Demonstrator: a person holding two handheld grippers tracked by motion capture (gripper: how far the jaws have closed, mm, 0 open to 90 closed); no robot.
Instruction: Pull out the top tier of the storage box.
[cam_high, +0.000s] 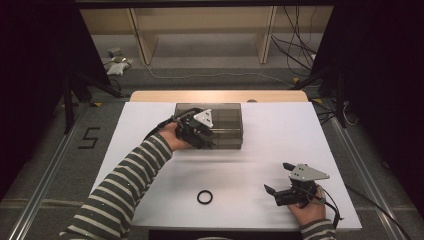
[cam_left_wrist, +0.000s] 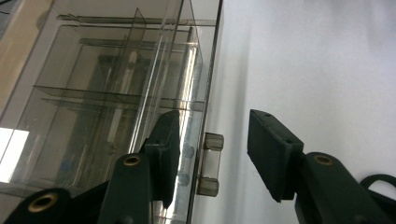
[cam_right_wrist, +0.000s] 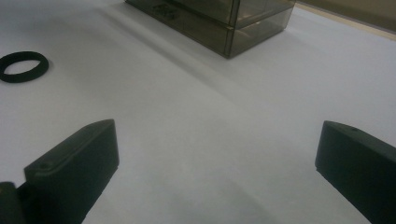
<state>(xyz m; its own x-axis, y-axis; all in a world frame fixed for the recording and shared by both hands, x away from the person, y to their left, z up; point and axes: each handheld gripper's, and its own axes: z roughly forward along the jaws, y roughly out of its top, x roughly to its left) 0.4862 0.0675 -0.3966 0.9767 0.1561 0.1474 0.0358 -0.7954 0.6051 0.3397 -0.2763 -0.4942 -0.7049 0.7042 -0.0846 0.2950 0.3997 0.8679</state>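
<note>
A smoky see-through drawer box (cam_high: 220, 120) stands at the back middle of the white table (cam_high: 260, 150). My left gripper (cam_high: 202, 136) is at the box's front face, near its left end. In the left gripper view the jaws of that gripper (cam_left_wrist: 212, 135) stand either side of a small clear drawer handle (cam_left_wrist: 211, 161), with a gap on both sides and neither pad pressing on it. A black ring (cam_high: 204, 196) lies flat near the table's front edge. My right gripper (cam_high: 277, 176) rests at the front right, open, with bare table between its jaws.
The box (cam_right_wrist: 224, 23) and the ring (cam_right_wrist: 23, 66) also appear far off in the right gripper view. A wooden strip (cam_high: 220, 96) borders the table's far edge. Beyond it are shelf legs and cables on the floor. Dark stands flank the table.
</note>
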